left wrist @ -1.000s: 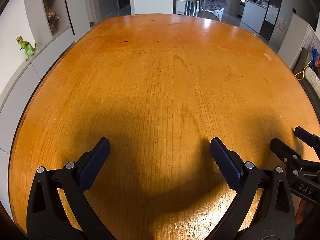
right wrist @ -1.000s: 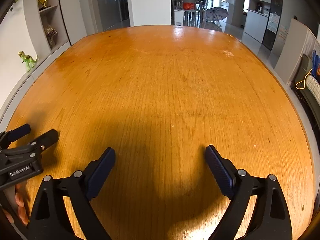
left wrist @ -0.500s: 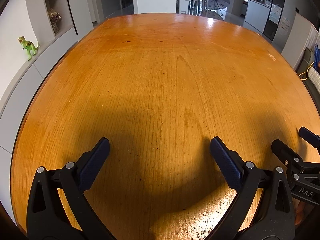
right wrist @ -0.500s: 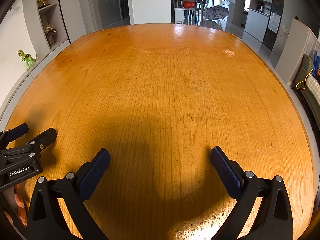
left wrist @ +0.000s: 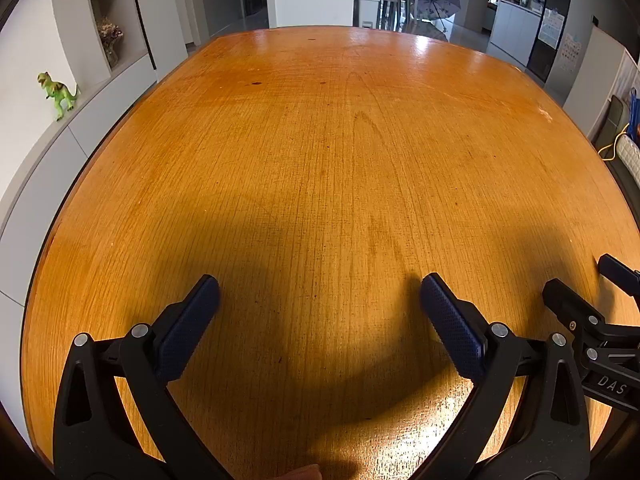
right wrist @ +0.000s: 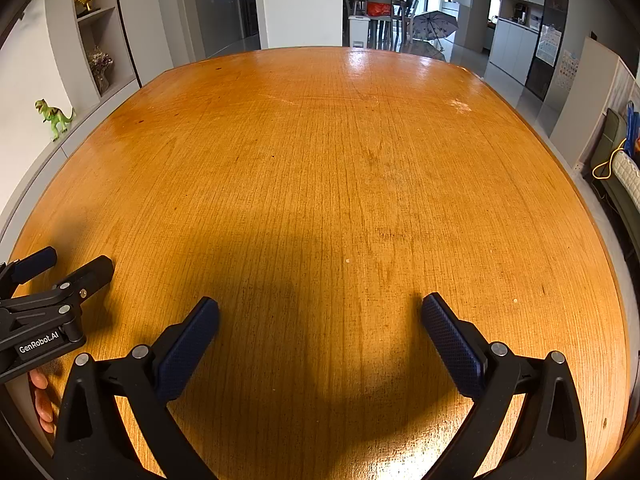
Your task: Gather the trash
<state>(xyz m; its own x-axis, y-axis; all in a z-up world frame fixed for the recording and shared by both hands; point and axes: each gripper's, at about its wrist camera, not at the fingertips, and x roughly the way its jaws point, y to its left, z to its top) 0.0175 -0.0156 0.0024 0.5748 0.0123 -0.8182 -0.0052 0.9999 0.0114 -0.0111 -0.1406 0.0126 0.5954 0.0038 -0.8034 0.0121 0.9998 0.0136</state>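
Note:
Both views look down on a bare orange wooden table (left wrist: 320,160). My left gripper (left wrist: 319,280) hangs open over its near part, with nothing between the blue pads. To its right, my right gripper (right wrist: 320,300) is just as wide open and also holds nothing. Each gripper shows at the edge of the other's view: the right gripper (left wrist: 582,276) and the left gripper (right wrist: 76,260). On the wood I see only a tiny pale speck (right wrist: 347,260) and a second speck (right wrist: 515,301). No larger piece of trash shows in either view.
A green toy dinosaur (left wrist: 58,94) stands on a white ledge past the table's left edge. Chairs and an umbrella (right wrist: 434,26) are beyond the far edge. A yellow cable (right wrist: 606,164) hangs at the right. A person's fingers (right wrist: 40,400) show under the left gripper.
The right gripper's jaws spread a little wider after the earliest frame, then held. Neither gripper has otherwise moved.

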